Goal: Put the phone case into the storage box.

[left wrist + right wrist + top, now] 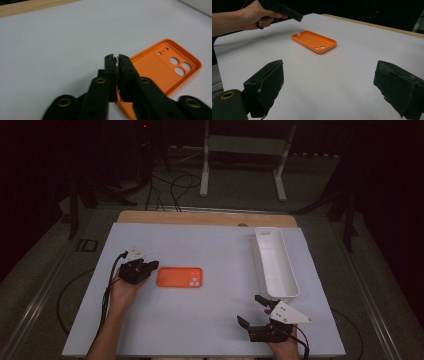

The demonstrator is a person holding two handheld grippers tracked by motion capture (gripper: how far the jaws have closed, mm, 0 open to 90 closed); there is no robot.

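Note:
An orange phone case (180, 277) (162, 67) (314, 41) lies flat on the white table top, hollow side up, camera holes toward the right in the high view. My left gripper (152, 265) (116, 58) (298, 17) hovers at the case's left end, its jaws pressed together with nothing between them. The case's near corner runs under and behind those jaws in the left gripper view. My right gripper (251, 310) (332, 85) stands open near the front right of the table, well apart from the case, with nothing between its pads.
A long white tray (291, 270) lies at the right side of the table, just beyond the right gripper. A wooden strip (200, 217) borders the far edge. Cables and stand legs are on the floor behind the table.

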